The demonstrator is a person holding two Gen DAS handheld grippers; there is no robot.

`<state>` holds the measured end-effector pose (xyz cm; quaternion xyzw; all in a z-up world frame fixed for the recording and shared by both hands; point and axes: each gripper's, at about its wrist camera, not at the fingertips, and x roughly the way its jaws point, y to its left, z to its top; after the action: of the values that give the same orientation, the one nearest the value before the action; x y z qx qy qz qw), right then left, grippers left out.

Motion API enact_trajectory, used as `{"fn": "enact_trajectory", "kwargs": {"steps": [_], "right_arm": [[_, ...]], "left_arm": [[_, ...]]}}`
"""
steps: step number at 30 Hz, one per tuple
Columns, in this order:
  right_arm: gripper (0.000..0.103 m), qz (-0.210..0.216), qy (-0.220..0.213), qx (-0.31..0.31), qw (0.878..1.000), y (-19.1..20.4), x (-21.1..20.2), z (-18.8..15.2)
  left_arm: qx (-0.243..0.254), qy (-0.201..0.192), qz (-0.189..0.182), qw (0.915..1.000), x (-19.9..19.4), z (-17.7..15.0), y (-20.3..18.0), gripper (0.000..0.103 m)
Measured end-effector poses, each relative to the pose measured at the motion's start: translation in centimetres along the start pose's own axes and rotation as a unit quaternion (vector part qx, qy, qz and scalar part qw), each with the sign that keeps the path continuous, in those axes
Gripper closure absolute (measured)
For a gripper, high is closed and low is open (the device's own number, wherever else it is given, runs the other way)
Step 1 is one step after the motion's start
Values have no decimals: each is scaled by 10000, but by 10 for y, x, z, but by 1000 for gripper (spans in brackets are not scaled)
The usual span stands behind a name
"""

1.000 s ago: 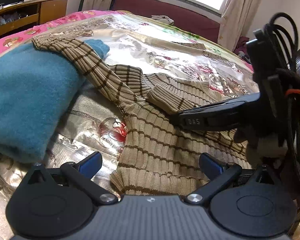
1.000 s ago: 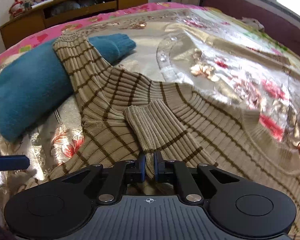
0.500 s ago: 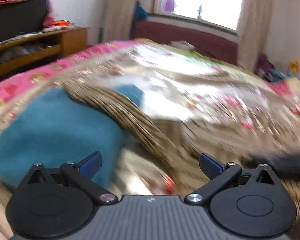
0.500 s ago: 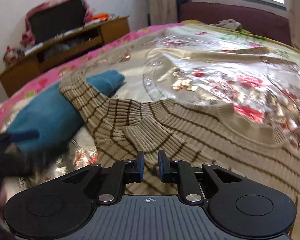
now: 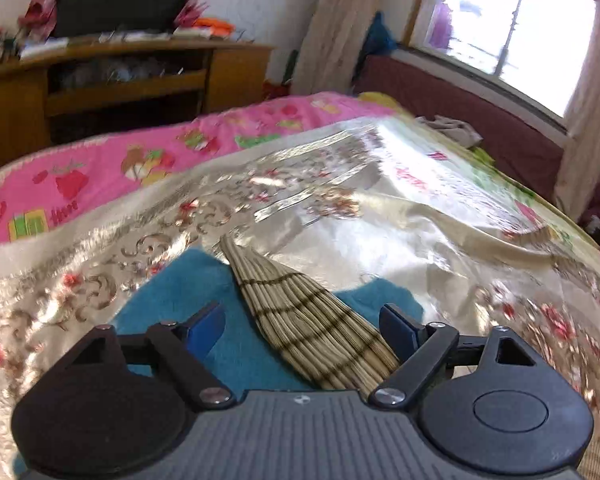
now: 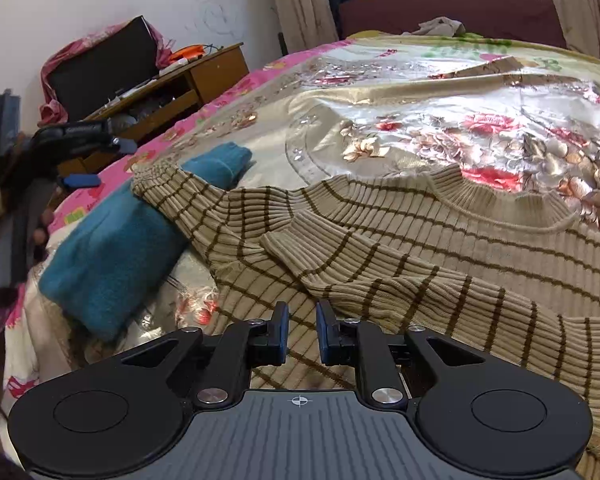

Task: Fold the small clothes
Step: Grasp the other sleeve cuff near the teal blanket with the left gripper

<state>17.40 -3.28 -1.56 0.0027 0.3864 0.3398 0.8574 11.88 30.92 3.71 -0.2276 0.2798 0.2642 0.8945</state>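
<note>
One bed [image 6: 380, 60] carries two garments: your striped sweater [image 6: 440, 248] spread flat, its far sleeve [image 5: 300, 312] draped over one folded blue sweater [image 6: 112, 256]. That sleeve runs lengthwise straight out between your left gripper's [image 5: 302, 326] wide-spread, empty jaws, the nearer ones. Your right gripper [image 6: 302, 330] hovers over the body, jaws slightly parted, holding nothing.

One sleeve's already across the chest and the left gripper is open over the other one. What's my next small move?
Probably lower the left gripper and close on the striped sleeve lying over the blue garment. That sleeve is still stretched out, its cuff on the blue cloth, and the jaws already straddle it. The right gripper holds nothing.
</note>
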Motion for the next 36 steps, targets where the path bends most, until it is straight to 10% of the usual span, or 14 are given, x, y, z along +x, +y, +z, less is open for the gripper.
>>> {"fn": "enact_trajectory", "kwargs": {"steps": [4,9,15,27,36], "right_arm": [[86,40,41,84,9999,-1,4,-3],[86,106,37,251,9996,-5,6,-5],[86,158,-9,497,9986,-13,3,-5],[86,241,-15,364,9990,0,7,8],[86,308,185,32,9994,19,18,10]], "left_arm": [[-289,423,-10,9987,28,0,6,43],[-523,581,-17,9969,46,-3,6,44],[-780,478,-377,9951,46,-2,11,83],[-1403,197,-1418,9797,6,3,36,87],[-1730,188,-1192,9775,1,-17,80,87]]}}
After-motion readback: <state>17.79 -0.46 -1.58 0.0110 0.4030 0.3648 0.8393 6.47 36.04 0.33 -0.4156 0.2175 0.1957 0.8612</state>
